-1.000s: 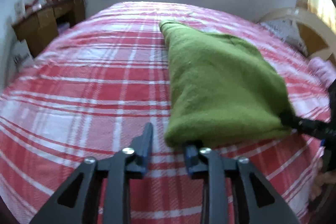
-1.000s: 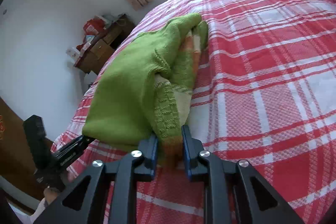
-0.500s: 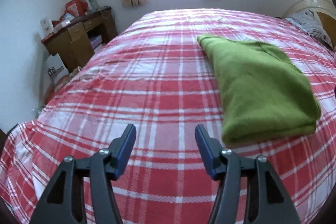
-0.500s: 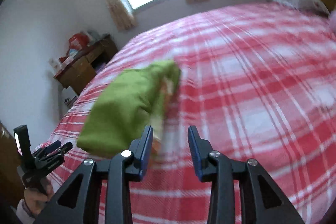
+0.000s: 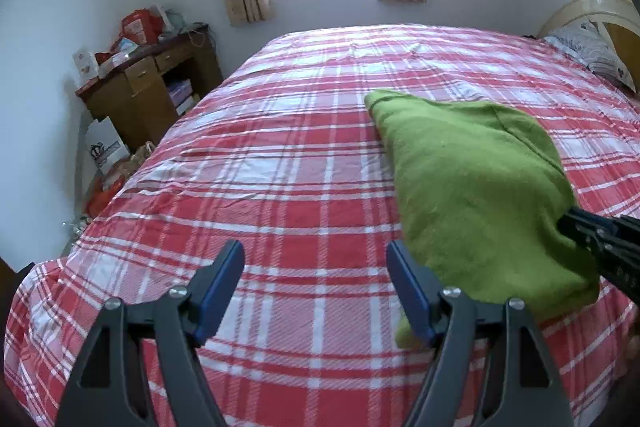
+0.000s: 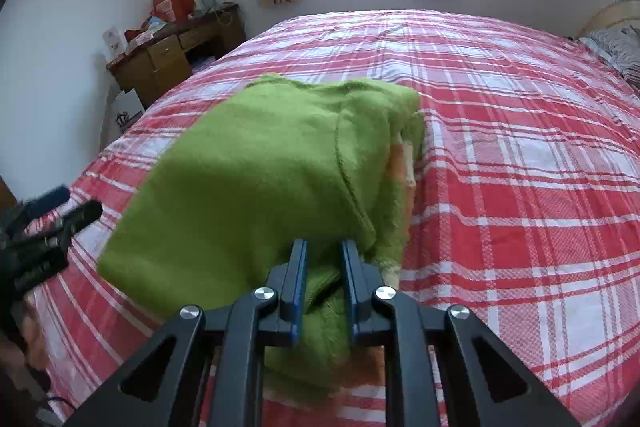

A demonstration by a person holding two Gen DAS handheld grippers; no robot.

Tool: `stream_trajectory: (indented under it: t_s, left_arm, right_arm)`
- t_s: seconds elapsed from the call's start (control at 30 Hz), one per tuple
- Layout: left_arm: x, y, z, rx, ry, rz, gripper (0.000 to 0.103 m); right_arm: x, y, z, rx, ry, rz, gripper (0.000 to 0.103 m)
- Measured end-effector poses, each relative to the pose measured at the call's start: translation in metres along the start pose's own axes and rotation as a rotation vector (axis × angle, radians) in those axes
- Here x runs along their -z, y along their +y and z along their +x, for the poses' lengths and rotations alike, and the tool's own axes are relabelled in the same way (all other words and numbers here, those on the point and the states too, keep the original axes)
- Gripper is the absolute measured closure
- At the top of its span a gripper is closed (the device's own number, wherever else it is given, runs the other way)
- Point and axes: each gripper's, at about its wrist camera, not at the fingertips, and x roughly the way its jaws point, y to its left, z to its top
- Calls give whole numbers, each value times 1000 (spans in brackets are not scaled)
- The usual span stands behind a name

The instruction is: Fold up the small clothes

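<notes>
A folded green knitted sweater (image 5: 472,187) lies on the red and white checked bed (image 5: 280,167), at the right of the left wrist view. My left gripper (image 5: 315,247) hovers over the sheet just left of the sweater's near corner; its jaws are opening and nothing is between them. In the right wrist view the sweater (image 6: 260,167) fills the middle, its orange and cream inner layers showing along the right side. My right gripper (image 6: 324,245) is closing on the near edge, with green knit pinched between the fingers. From the left wrist view the right gripper (image 5: 568,223) bites the sweater's right edge.
A wooden desk (image 5: 152,83) piled with clutter stands against the left wall, with bags on the floor (image 5: 108,183) beside it. A pillow (image 5: 588,47) and a curved headboard (image 5: 592,11) are at the far right. The bed (image 6: 520,147) stretches on to the right of the sweater.
My left gripper let go of the sweater's corner, opened wide and drew back and up. My right gripper opened, swung over, and closed again on the sweater's near edge.
</notes>
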Motion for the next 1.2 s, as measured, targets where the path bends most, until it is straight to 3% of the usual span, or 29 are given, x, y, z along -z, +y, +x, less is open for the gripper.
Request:
stream_trajectory:
  t_s: [0.13,0.2,0.27,0.43,0.57,0.73,0.87,1.2]
  left_arm:
    - [-5,-2,7,39,12,-2,27]
    - [-12,2,10,78,9,-36,23]
    - [-17,3,13,101,9,-70,16]
    - [-35,-9,31,191,29,-128,16]
    - [-53,-24,44,178,3,-146,16]
    - [-55,-46,72,178,41,-120,15]
    - [-50,-57,74,155,8,-79,15]
    - [-52,-68,74,95,-16,-12,12]
  right_arm:
    - [-1,-11,-11,-45,18,31,87]
    - [-9,-22,-24,-41,-28,69,84]
    - [-22,-36,-35,-36,-92,111,85]
    - [-64,-46,-20,-1,-106,88,85]
    - [-90,-39,14,-10,-68,16,85]
    - [-97,-42,84,44,78,-64,85]
    - [-102,-66,95,-27,53,59,85]
    - [-102,-68,96,-32,5,53,82]
